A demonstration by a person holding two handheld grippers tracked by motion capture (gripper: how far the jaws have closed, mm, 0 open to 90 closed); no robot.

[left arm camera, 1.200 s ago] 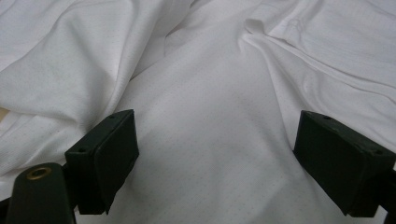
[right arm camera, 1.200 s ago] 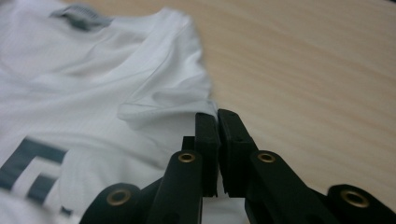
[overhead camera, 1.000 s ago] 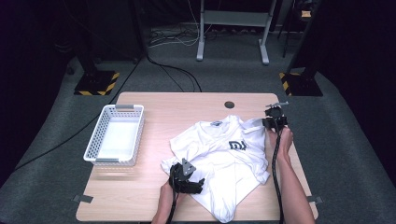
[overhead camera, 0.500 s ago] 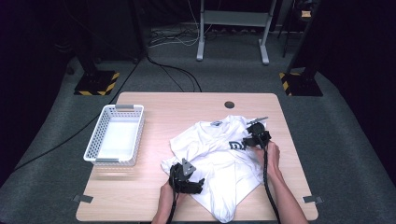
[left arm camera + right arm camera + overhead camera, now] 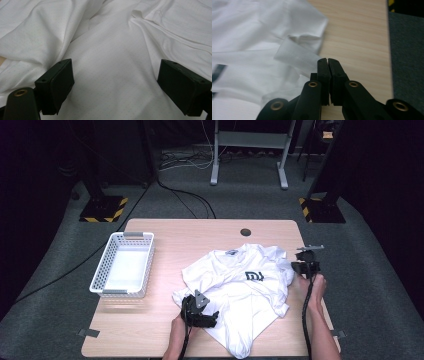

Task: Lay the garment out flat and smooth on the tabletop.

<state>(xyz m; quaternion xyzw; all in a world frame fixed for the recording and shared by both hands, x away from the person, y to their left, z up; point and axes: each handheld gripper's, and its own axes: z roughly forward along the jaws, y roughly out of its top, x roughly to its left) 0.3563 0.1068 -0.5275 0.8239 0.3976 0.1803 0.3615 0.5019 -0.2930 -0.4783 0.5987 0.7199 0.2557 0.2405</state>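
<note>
Shirt: white T-shirt (image 5: pixel 245 292) is lying rumpled on the surface (image 5: pixel 200 232).
Left claw (image 5: pixel 115 82): gaping wide over cloth.
Right claw (image 5: pixel 327 62): pinching the sleeve edge.
Risk: thin pinch slipping free.

Open tool (image 5: pixel 115 87) over white shirt (image 5: pixel 112 50)

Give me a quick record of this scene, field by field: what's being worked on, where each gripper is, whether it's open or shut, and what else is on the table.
item: white T-shirt, crumpled, dark logo facing up
left gripper: open, resting on the shirt's near left part
right gripper: shut, at the shirt's right edge; whether it pinches fabric is unclear
other: white basket, on the left, apart from the shirt
surface: wooden table
</note>
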